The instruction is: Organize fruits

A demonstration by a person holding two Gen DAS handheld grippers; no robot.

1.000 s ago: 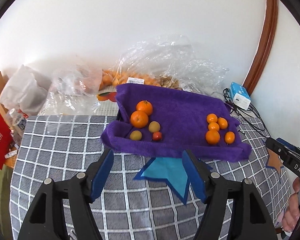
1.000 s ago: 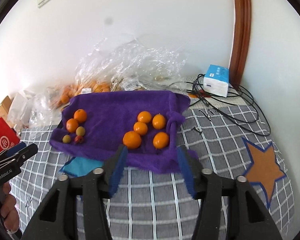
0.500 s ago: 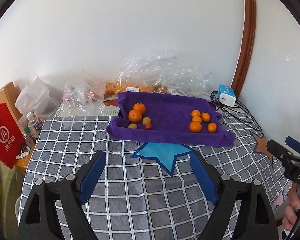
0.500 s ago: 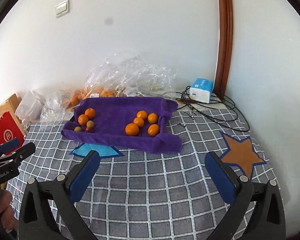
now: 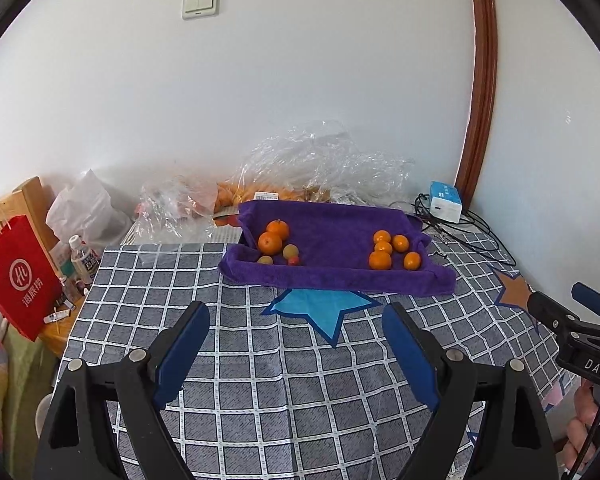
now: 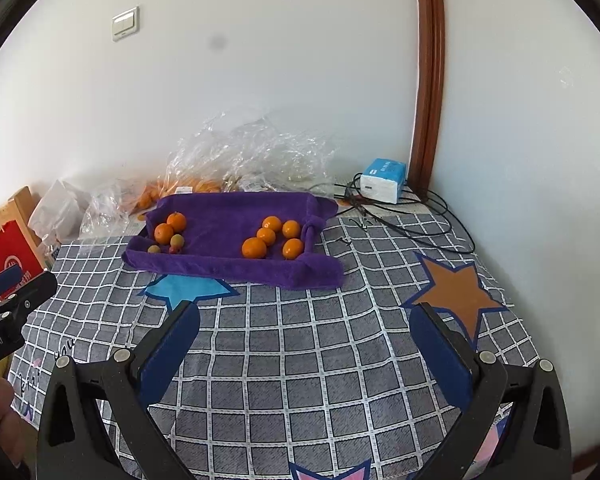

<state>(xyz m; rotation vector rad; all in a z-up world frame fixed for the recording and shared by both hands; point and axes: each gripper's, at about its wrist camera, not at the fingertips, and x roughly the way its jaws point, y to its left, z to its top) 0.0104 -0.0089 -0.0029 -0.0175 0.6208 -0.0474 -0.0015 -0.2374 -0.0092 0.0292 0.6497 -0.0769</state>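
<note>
Purple towel [image 5: 332, 240]: lining my fruit tray.
Oranges [image 5: 392, 250]: five, its right side.
Left gripper [image 5: 296, 322]: jaws spread, empty.
Right gripper [image 6: 306, 322]: jaws spread, empty.

wall [image 5: 300, 80]: white | light switch [image 5: 200, 3] | wooden door frame [image 5: 480, 80] | daylight

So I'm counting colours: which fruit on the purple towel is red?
The tiny red fruit at the front of the left group on the purple towel; the others are orange or yellow-green.
</note>
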